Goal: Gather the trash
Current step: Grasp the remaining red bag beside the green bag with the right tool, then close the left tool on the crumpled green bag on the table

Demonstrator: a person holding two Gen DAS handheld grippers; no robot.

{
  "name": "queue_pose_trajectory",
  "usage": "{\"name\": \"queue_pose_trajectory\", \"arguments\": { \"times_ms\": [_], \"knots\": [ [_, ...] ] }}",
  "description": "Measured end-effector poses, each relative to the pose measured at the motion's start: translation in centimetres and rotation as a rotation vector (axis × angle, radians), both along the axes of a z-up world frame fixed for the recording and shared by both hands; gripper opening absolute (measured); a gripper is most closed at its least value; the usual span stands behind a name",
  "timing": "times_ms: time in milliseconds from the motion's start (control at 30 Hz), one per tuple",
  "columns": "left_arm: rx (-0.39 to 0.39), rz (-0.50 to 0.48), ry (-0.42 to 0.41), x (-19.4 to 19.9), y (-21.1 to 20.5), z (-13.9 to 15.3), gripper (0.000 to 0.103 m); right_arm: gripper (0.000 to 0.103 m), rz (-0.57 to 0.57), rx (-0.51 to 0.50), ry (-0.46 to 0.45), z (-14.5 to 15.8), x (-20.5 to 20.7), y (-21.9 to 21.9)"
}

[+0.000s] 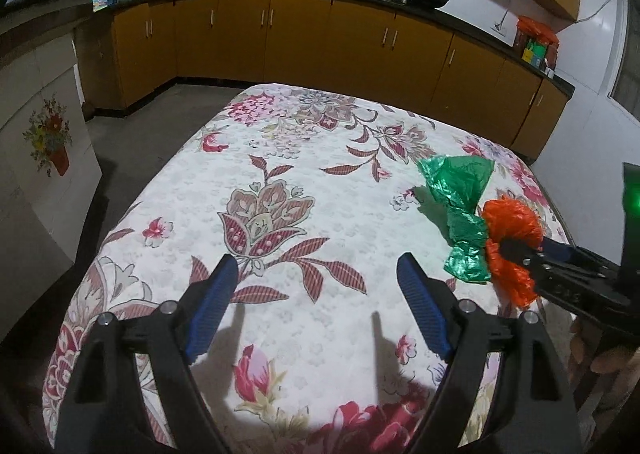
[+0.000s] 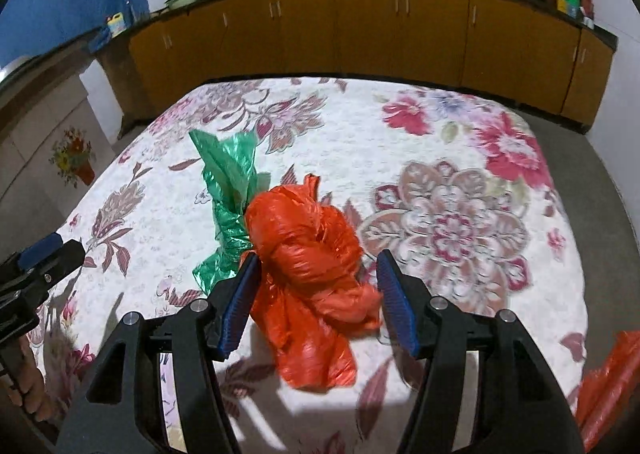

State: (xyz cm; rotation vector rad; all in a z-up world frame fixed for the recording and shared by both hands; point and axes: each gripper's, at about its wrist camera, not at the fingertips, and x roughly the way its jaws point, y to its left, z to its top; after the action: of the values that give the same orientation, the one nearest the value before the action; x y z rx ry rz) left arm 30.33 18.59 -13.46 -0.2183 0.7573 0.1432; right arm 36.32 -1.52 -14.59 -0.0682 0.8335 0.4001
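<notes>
In the left wrist view, the left gripper (image 1: pixel 318 274) hovers with its blue fingers (image 1: pixel 216 308) spread wide over the near edge of the table (image 1: pixel 280 181), which is draped in a floral cloth, and nothing lies between them. Toward the table's right edge, a crumpled green plastic bag (image 1: pixel 460 197) lies on the cloth, touching an orange plastic bag (image 1: pixel 510 230). The right gripper (image 1: pixel 516 250) reaches in from the right with its tips at the orange bag; from this side its spread cannot be judged. Yellow cabinets (image 1: pixel 320 41) under a dark counter run behind the table. In the right wrist view, the right gripper (image 2: pixel 316 282) has its fingers (image 2: pixel 240 302) spread apart around the orange plastic bag (image 2: pixel 304 250), the left pad touching it and the right pad just beside it. The green plastic bag (image 2: pixel 228 181) sits behind and to the left, against the orange one, near the middle of the table (image 2: pixel 460 181). The left gripper (image 2: pixel 44 254) shows at the left edge.
</notes>
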Motion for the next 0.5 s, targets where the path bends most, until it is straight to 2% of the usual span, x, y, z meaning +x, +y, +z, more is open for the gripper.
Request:
{"name": "queue_pose_trajectory", "arguments": {
  "times_ms": [200,300,500],
  "knots": [
    [-0.032,-0.039,0.006,1.0,-1.0,-0.2,0.08,0.041,0.03,0.023,0.038,-0.6,0.3,-0.3],
    [-0.042,-0.075,0.001,1.7,-2.2,-0.1,0.08,0.039,0.012,0.027,0.034,-0.5,-0.3,-1.6],
    [-0.079,-0.154,0.009,4.4,-5.7,-0.1,0.08,0.038,-0.093,0.004,0.021,-0.3,-2.2,-5.9]
  ]
}}
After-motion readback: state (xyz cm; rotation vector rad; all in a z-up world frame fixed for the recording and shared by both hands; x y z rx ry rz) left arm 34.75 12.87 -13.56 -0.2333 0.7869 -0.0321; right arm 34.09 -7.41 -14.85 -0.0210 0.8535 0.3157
